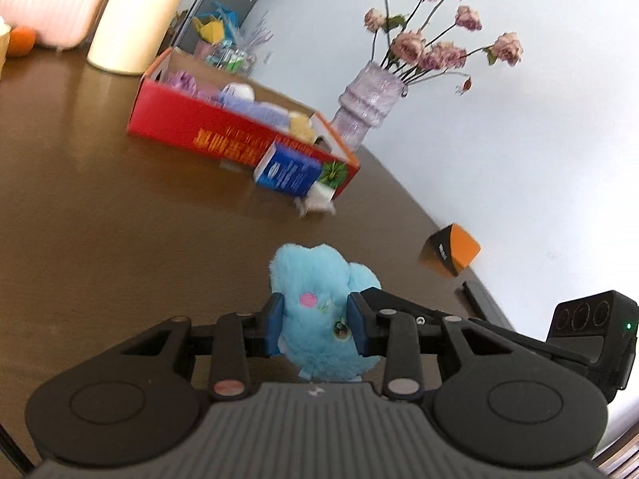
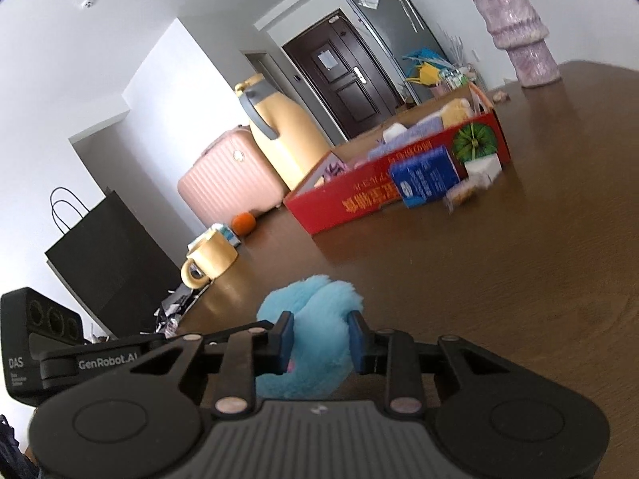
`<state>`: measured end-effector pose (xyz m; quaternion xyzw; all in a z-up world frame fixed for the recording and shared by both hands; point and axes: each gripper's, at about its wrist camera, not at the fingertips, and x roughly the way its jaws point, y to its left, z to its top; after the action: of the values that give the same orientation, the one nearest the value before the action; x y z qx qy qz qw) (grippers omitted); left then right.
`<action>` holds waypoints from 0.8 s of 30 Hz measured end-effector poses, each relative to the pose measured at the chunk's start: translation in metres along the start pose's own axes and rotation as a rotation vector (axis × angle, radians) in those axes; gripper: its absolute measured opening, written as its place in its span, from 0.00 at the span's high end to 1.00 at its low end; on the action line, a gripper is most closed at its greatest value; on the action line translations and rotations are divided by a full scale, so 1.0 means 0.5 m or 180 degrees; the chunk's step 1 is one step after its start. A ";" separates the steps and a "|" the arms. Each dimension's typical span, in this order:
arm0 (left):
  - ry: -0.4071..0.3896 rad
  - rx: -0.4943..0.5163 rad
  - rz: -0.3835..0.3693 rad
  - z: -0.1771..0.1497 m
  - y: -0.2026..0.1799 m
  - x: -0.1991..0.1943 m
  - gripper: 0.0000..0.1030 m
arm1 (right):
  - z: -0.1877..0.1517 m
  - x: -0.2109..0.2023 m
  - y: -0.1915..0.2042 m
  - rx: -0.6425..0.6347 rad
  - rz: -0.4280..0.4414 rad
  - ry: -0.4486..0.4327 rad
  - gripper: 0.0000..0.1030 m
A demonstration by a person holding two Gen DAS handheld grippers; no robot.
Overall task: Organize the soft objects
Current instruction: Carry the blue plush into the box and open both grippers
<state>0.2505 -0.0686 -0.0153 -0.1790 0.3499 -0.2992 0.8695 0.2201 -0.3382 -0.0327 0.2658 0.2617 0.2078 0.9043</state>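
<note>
I count one blue plush toy (image 1: 319,319), held between my two grippers, one red box (image 1: 223,135), one blue carton (image 1: 289,173), one vase (image 1: 365,99) of dried roses, one cream jug (image 1: 139,16), one yellow mug (image 2: 209,261) and one orange (image 2: 244,223).

The red box lies open on the brown table (image 1: 100,199) and holds several soft things, lilac, white and yellow; blur keeps me from counting them. The blue carton leans against the box's near side, and the vase stands just beyond the box's far corner.

The left gripper (image 1: 315,323) is clamped on the plush, its blue pads pressing into the fur on both sides. The right gripper (image 2: 321,337) pinches the same toy's other end.

The plush hangs above the table, well short of the red box. Its long axis runs from one gripper to the other, and its face with the pink cheek and eye shows in the left wrist view.
</note>
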 end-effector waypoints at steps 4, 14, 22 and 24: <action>-0.0270 0.0170 -0.0019 0.081 -0.009 0.002 0.67 | 0.089 0.031 0.021 -0.0218 0.0110 -0.0171 0.75; -0.0270 0.0251 0.0438 0.446 0.068 0.188 0.67 | 0.402 0.347 -0.046 -0.0152 0.0275 -0.0033 0.75; 0.0223 0.0329 0.0865 0.491 0.111 0.410 0.70 | 0.444 0.513 -0.214 0.0324 0.0016 0.0637 0.75; 0.0364 0.0403 0.0836 0.475 0.109 0.442 0.70 | 0.434 0.505 -0.214 0.0144 -0.0181 0.0663 0.75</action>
<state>0.5692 -0.1459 0.0099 -0.0592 0.3997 -0.2141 0.8893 0.5683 -0.3714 -0.0306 0.2556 0.3662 0.2026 0.8715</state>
